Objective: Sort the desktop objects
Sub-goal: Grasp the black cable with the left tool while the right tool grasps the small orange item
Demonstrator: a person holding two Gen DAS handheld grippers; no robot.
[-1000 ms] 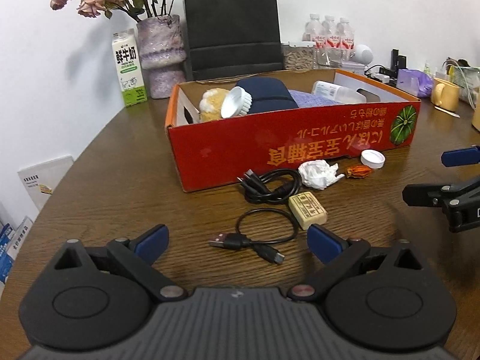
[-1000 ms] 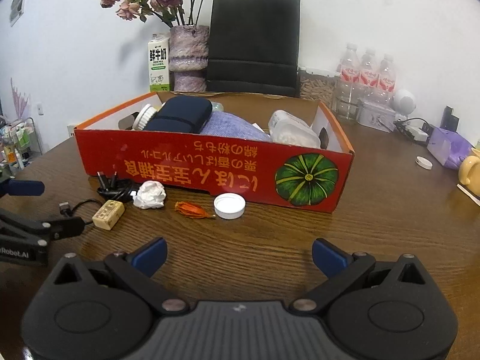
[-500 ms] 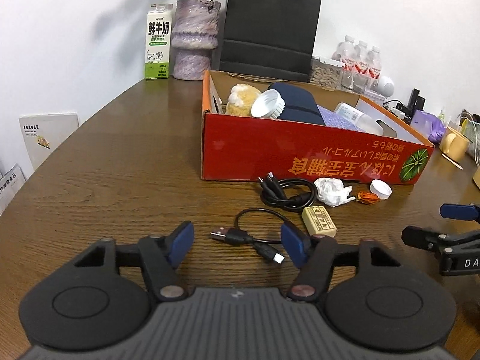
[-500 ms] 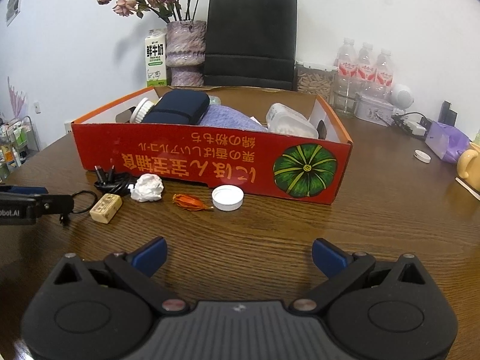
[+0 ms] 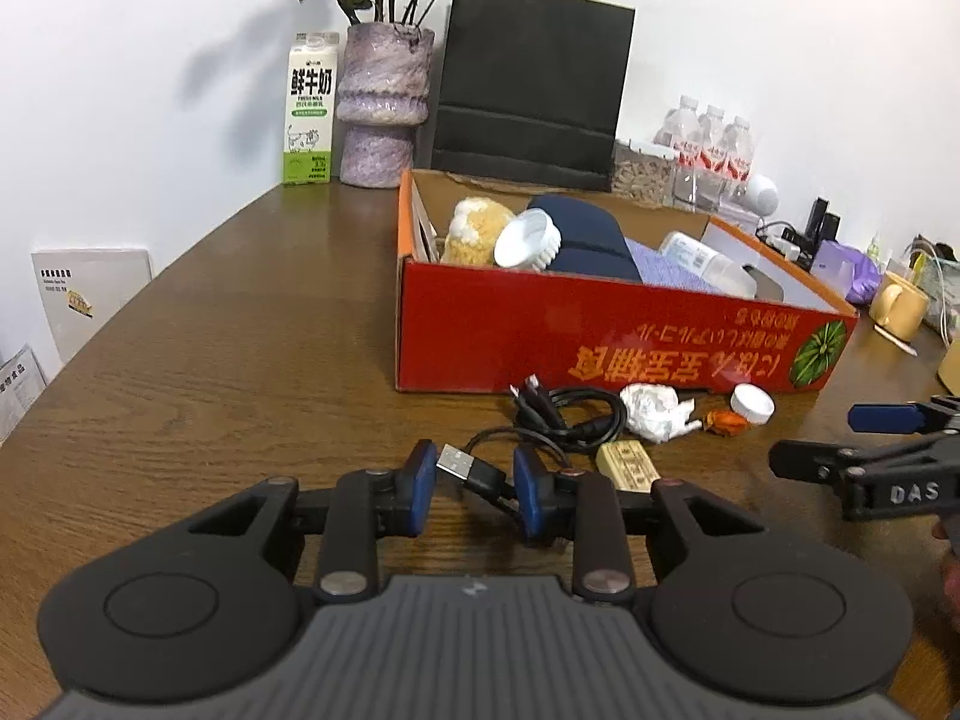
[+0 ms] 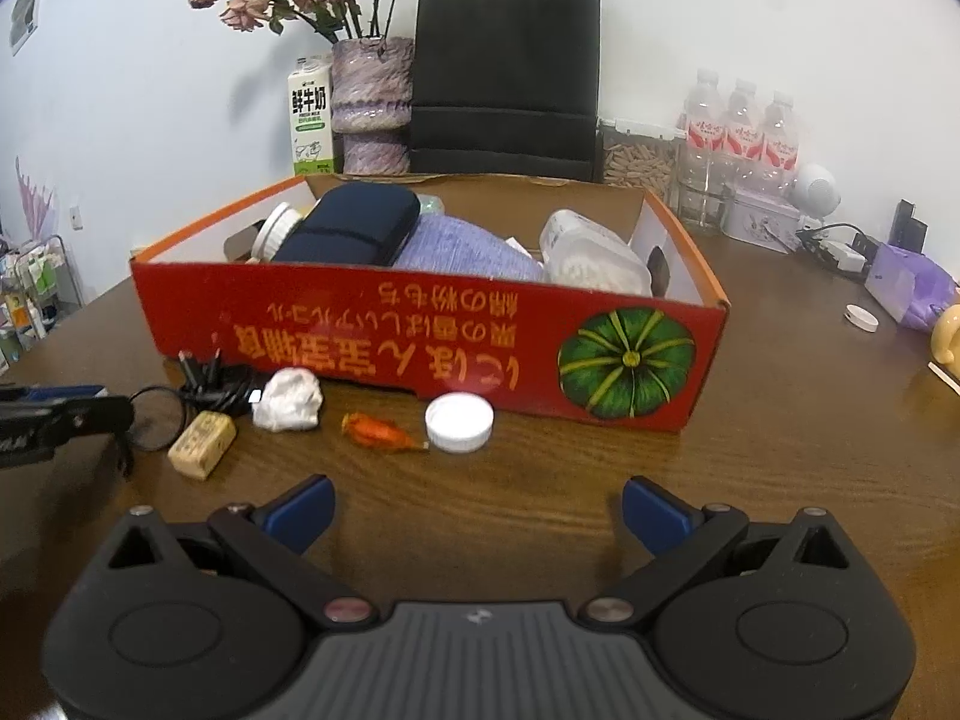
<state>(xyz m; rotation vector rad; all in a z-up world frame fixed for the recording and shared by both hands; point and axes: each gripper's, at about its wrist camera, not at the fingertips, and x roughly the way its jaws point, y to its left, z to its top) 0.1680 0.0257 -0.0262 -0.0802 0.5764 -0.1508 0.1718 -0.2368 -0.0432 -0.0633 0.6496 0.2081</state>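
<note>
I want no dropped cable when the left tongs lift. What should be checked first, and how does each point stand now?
1. USB cable between the left tongs: ok.
2. Pads pressing the plug: not ok, the jaws are closing with a gap left.
3. Cable free of the second, coiled cable: cannot tell.
4. Right tongs open and empty: ok.
5. Eraser clear of the left tongs: ok, beside them.
6. Room in the box: cannot tell.
</note>
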